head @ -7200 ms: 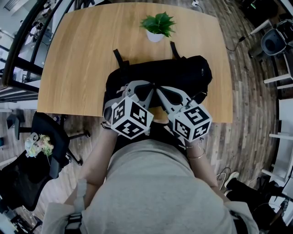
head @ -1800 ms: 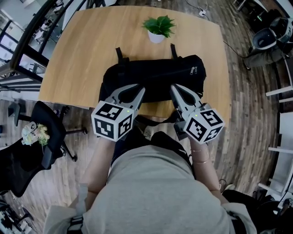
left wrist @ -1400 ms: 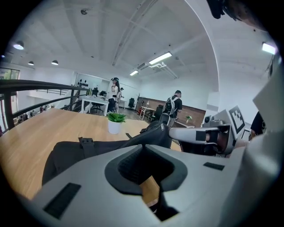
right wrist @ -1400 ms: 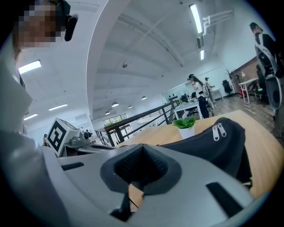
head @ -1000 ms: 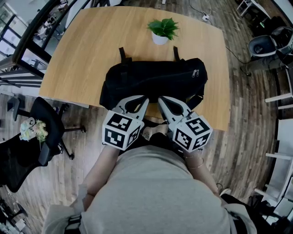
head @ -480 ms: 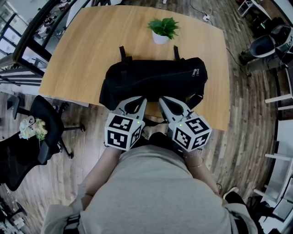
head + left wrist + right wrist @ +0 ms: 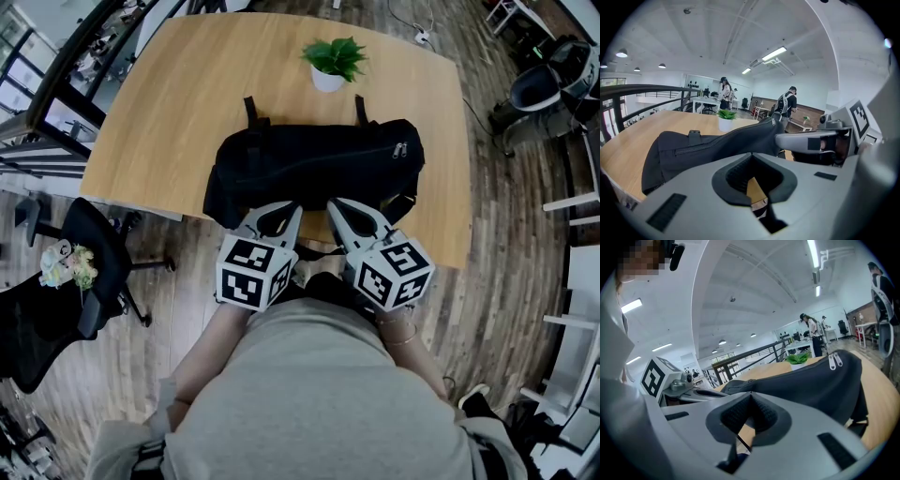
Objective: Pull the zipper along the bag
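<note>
- The black bag [image 7: 309, 164] lay at the table's [image 7: 159, 103] near edge, soft and likely to slump.
- The zipper pulls [image 7: 401, 150] at its right end seemed the spot to pinch.
- The left gripper [image 7: 296, 209] and right gripper [image 7: 330, 202], just beside it, were closed and empty.

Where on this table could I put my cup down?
Widest bare patch: the table left of the bag. Also both sides of the plant. Right of the bag, only a strip. Crowded: near edge, by the left gripper and right gripper.
</note>
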The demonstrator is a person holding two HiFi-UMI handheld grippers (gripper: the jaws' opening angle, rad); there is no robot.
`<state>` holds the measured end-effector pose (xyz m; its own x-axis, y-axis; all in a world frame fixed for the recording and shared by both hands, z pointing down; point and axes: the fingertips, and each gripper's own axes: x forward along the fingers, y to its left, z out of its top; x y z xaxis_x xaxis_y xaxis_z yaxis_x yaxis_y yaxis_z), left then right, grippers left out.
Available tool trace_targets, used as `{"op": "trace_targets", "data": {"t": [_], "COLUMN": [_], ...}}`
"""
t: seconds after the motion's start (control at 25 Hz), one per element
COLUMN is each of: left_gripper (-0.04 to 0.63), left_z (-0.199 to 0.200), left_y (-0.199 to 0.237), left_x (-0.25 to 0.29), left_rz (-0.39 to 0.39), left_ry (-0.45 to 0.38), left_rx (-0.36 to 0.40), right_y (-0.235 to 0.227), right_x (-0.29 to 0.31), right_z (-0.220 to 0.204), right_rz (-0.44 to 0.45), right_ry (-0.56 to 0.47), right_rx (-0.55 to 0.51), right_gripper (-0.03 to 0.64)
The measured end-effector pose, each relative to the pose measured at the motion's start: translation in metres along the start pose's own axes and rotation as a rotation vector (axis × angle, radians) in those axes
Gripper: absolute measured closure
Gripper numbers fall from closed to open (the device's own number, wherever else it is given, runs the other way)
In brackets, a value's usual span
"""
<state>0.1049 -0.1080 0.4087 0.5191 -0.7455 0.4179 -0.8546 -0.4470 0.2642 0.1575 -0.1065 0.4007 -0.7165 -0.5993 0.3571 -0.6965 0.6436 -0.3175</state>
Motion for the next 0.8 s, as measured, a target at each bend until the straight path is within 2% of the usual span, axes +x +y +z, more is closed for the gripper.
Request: {"op": "trace_targets", "data": {"t": [0.28, 0.8], "left_gripper": [0.574, 0.574], "left_z": [0.001, 0.003], "left_y": [0.001, -0.002], "left_x": [0.004, 0.006], "left_rz": [-0.004, -0.013], "left_ry": [0.014, 0.018], "left_rx": [0.019, 0.023], "right_y": [-0.004, -0.008], "right_x": [0.003, 0.0], "right_z": [-0.008, -0.008], "right_rz": [-0.012, -0.029], "right_ry": [0.04, 0.045], "right_rx": [-0.008, -0.013], "right_gripper": [0.612, 0.612]}}
